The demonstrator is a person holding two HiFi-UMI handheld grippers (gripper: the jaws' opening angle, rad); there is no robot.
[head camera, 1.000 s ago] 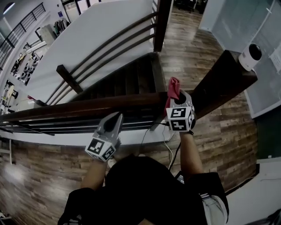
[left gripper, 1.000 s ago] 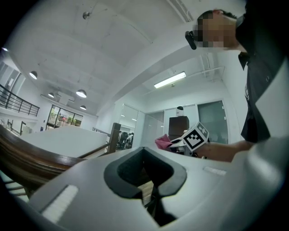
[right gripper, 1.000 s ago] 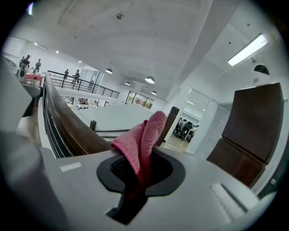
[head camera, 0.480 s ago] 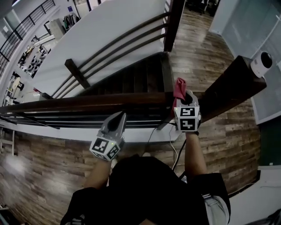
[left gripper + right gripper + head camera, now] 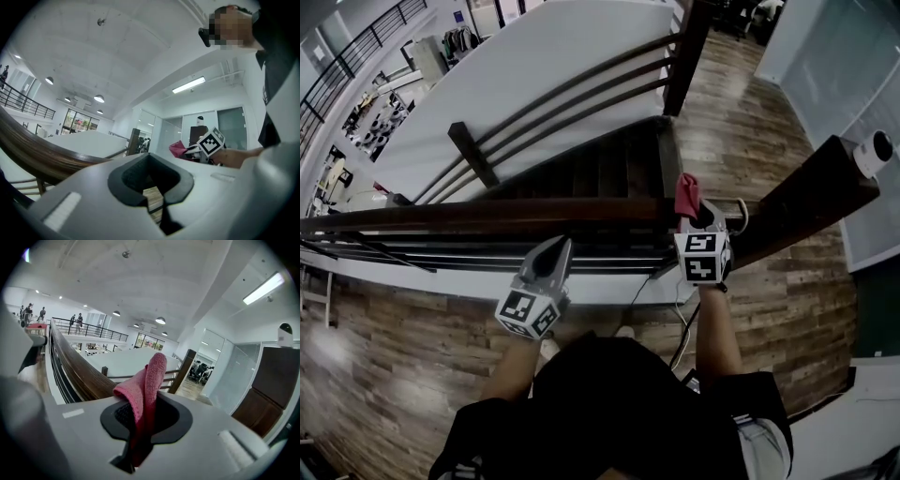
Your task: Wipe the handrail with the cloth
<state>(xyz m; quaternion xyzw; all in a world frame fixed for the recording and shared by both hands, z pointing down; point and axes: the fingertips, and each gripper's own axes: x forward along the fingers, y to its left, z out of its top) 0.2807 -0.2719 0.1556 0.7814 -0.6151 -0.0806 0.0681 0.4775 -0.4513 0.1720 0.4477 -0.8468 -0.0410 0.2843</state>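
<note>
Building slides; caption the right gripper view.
Right gripper shut on a pink cloth beside the dark wooden handrail.

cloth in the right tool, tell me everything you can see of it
The cloth is pinkish-red, with a fuzzy, towel-like weave. It is folded and pinched between the shut jaws of the right tool, its free end standing upright above them. It sits beside the dark wooden handrail; contact with the rail is not clear.
</note>
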